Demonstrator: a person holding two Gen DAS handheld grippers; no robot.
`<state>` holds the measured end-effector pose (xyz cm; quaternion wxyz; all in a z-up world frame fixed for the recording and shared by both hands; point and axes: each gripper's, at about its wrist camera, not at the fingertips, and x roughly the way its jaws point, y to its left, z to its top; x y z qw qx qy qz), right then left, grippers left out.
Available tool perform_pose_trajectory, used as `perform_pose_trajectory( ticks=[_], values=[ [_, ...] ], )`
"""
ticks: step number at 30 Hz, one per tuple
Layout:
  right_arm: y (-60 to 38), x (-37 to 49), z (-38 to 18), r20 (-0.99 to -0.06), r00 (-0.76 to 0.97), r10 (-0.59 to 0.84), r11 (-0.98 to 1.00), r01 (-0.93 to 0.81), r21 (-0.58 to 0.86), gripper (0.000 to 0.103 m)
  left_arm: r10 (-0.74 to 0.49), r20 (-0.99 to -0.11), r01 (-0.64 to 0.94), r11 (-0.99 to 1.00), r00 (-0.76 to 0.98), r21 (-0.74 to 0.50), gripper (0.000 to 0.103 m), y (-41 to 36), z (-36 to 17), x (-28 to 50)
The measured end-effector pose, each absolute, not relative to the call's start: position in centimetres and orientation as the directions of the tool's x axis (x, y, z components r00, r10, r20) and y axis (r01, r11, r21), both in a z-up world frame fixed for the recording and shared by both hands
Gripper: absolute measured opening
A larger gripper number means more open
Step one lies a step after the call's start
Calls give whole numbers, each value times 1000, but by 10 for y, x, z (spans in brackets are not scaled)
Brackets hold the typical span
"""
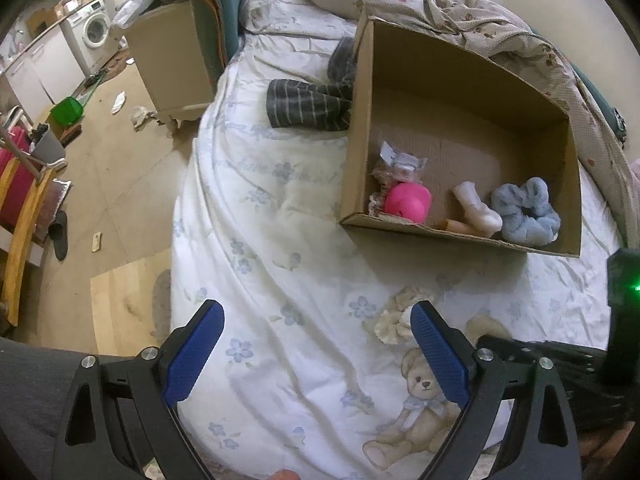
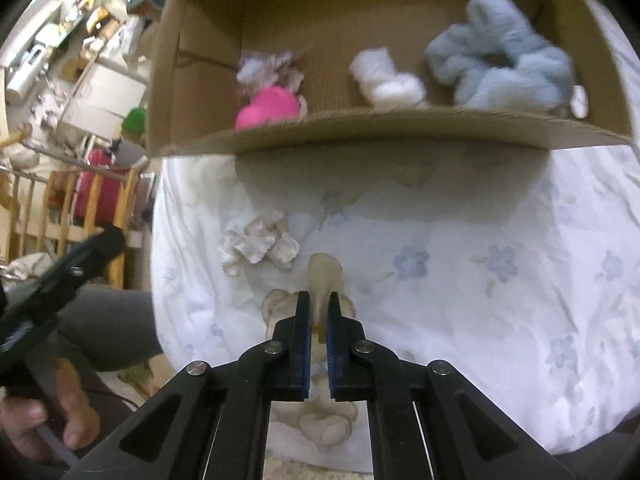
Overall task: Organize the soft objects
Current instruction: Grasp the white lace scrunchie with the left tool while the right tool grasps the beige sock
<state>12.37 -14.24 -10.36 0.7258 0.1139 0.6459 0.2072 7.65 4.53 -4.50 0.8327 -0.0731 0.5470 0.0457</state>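
Pinching a pale, soft translucent piece (image 2: 325, 280) in my right gripper (image 2: 318, 312), jaws nearly shut on it, I should lift it clear over the cardboard box (image 2: 360, 136) lip. My left gripper (image 1: 316, 344) hovers low over the bed (image 1: 280, 240), jaws wide and empty, beside the cream scrunchie (image 1: 394, 320).

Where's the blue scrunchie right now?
The blue scrunchie lies in the cardboard box on the bed, in its near right corner, just right of a white sock.
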Motion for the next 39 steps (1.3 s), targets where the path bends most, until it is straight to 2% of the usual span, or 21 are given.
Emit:
perform_pose_trajectory(
  ticks=[7, 16, 21, 22, 23, 24, 26, 29, 31, 39],
  values=[
    [-174, 121, -78, -854, 172, 491, 871, -97, 482, 8, -84, -935, -66, 991, 345, -113, 93, 13, -64, 88],
    [-196, 117, -66, -844, 239, 481, 873, -37, 487, 8, -88, -956, 17, 996, 279, -86, 92, -31, -94, 108],
    [-208, 116, -64, -843, 247, 477, 872, -19, 488, 8, -79, -969, 37, 997, 235, -73, 80, -45, -118, 117],
    [-207, 116, -65, -844, 247, 476, 873, -16, 488, 8, -74, -969, 44, 997, 234, -65, 73, -48, -120, 117],
    [-207, 115, -66, -845, 245, 475, 873, -12, 488, 8, -66, -971, 54, 997, 232, -55, 62, -51, -122, 116],
    [-207, 116, -68, -847, 240, 475, 873, -9, 487, 8, -57, -972, 62, 997, 226, -44, 57, -53, -124, 116],
    [-208, 115, -72, -849, 234, 474, 874, -6, 486, 8, -53, -974, 57, 998, 220, -41, 35, -52, -127, 116],
    [-207, 116, -71, -849, 233, 474, 875, -11, 485, 8, -71, -974, 43, 997, 214, -63, 18, -48, -128, 117],
    [-206, 116, -72, -849, 232, 474, 875, -14, 484, 8, -77, -973, 35, 997, 217, -71, 13, -43, -125, 118],
    [-202, 117, -71, -850, 230, 475, 876, -25, 483, 8, -62, -967, -18, 997, 247, -69, 12, -14, -113, 117]
  ],
)
